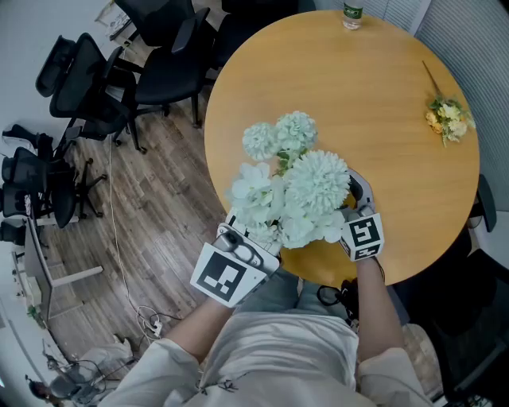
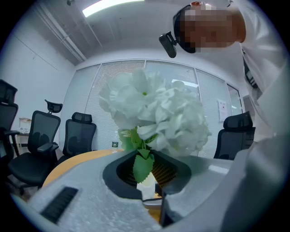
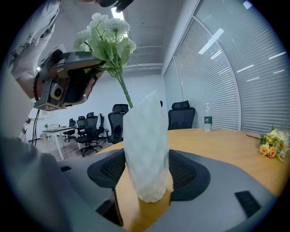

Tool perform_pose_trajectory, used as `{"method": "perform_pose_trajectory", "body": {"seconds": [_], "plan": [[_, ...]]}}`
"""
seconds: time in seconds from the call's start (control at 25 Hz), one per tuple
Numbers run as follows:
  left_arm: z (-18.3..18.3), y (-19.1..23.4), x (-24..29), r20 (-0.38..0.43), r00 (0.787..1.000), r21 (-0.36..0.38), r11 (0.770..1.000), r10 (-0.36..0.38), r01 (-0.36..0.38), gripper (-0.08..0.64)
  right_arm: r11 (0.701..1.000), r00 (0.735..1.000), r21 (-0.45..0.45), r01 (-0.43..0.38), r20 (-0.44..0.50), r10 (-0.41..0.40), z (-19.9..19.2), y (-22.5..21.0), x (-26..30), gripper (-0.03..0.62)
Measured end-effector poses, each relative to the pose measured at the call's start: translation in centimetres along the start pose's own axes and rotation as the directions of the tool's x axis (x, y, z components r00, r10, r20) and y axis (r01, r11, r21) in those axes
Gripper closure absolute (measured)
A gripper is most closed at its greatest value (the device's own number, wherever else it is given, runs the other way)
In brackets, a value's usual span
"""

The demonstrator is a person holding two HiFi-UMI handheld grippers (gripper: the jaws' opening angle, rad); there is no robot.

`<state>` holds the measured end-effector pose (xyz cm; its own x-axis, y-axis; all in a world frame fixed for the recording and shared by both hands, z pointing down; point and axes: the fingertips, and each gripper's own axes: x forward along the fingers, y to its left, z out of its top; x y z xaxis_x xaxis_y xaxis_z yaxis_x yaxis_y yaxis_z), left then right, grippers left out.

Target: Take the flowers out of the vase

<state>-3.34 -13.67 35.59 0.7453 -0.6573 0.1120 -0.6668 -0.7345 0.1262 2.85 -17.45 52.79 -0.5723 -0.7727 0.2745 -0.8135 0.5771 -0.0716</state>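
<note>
A bunch of white and pale green flowers [image 1: 306,187] hovers over the near edge of the round wooden table [image 1: 382,95]. My left gripper [image 1: 238,254] is shut on the stems just below the blooms [image 2: 154,113], with a green leaf [image 2: 142,165] hanging between its jaws. In the right gripper view the left gripper [image 3: 97,65] holds the bunch [image 3: 106,34] high, and one thin stem runs down into the white vase [image 3: 145,145]. My right gripper [image 3: 145,176] is shut on that vase, which stands upright on the table. In the head view the blooms hide the vase beside the right gripper [image 1: 358,215].
A small bunch of yellow flowers [image 1: 448,119] lies at the table's far right, and a water bottle [image 1: 352,14] stands at its far edge. Black office chairs [image 1: 151,71] crowd the wooden floor to the left. Cables [image 1: 151,322] lie on the floor near my feet.
</note>
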Motion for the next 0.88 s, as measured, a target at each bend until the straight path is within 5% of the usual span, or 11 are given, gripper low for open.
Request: {"method": "perform_pose_trajectory", "body": {"seconds": [0.88], "plan": [[4.0, 0.1, -2.5, 0.097, 0.995, -0.014, 1.000, 0.015, -0.014, 0.509, 1.000, 1.000, -0.014, 0.004, -0.004, -0.004, -0.5, -0.4, -0.1, 0.321]]}}
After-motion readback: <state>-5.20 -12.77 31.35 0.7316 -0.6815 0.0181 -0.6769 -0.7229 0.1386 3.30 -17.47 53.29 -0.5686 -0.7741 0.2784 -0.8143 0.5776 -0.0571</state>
